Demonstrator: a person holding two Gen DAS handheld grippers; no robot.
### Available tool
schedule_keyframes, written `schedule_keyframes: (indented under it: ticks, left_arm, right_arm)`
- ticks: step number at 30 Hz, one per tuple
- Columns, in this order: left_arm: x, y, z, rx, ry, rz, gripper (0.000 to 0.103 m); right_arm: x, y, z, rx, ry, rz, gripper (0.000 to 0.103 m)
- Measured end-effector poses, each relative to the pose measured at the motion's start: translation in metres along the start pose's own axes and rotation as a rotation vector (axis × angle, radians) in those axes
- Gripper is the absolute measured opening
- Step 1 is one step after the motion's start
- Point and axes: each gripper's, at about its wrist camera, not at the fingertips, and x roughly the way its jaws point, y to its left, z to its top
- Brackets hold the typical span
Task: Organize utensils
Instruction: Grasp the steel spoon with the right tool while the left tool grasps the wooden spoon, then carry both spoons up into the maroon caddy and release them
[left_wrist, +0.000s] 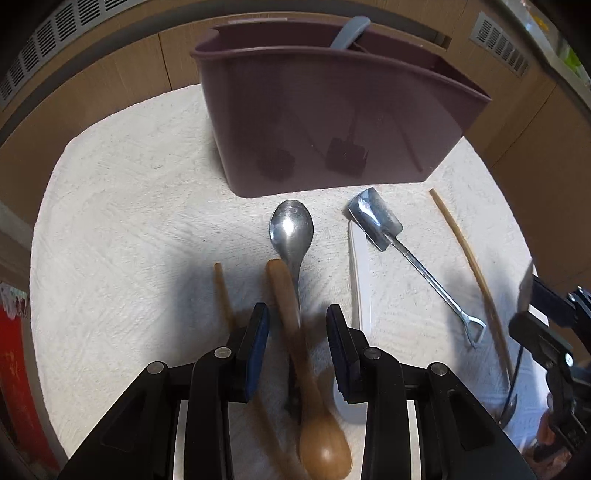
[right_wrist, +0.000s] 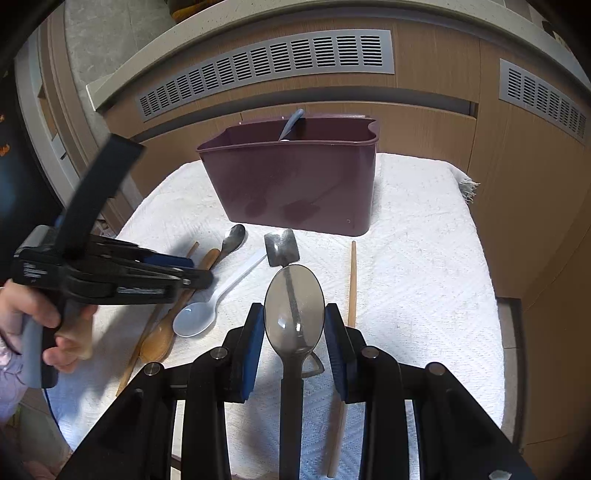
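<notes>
My left gripper (left_wrist: 296, 309) points down over the white towel, its jaws astride the handles of a wooden spoon (left_wrist: 321, 446) and a metal spoon (left_wrist: 291, 225); the pads stand clear of both. In the right wrist view the left gripper (right_wrist: 199, 273) hovers over that same pile. My right gripper (right_wrist: 294, 308) is shut on the bowl of a translucent grey spoon (right_wrist: 294, 291), held above the towel. The maroon caddy (right_wrist: 291, 184) stands behind, with a grey-blue handle (right_wrist: 291, 123) sticking out of it.
On the towel (right_wrist: 424, 258) lie a white plastic spoon (right_wrist: 195, 319), a shovel-shaped metal spoon (right_wrist: 282, 247) and two wooden chopsticks (right_wrist: 352, 284) (left_wrist: 223, 291). A wooden cabinet with vent grilles (right_wrist: 266, 62) rises behind the caddy. A hand (right_wrist: 33, 317) holds the left gripper.
</notes>
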Motion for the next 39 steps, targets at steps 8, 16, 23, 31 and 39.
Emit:
schedule_keyframes:
  ticks: [8, 16, 23, 31, 39]
  left_arm:
    - [-0.01, -0.001, -0.016, 0.024, -0.118, -0.003, 0.014]
    - [-0.064, -0.001, -0.05, 0.007, -0.329, -0.035, 0.009]
    - [-0.019, -0.005, -0.025, 0.09, -0.092, 0.035, 0.022]
    - [0.002, -0.009, -0.004, 0.098, -0.038, 0.015, 0.027]
    - [-0.066, 0.005, -0.038, -0.037, -0.323, -0.046, 0.012]
  right_arm:
    - [-0.008, 0.004, 0.002, -0.005, -0.018, -0.023, 0.029]
    - [-0.026, 0.018, 0.007, -0.026, -0.05, -0.014, 0.029]
    - [-0.031, 0.022, 0.007, -0.051, -0.047, -0.036, 0.029]
    - [-0.028, 0.019, 0.005, -0.05, -0.037, -0.031, 0.029]
    - [-0.044, 0.019, 0.004, -0.051, -0.087, -0.009, 0.029]
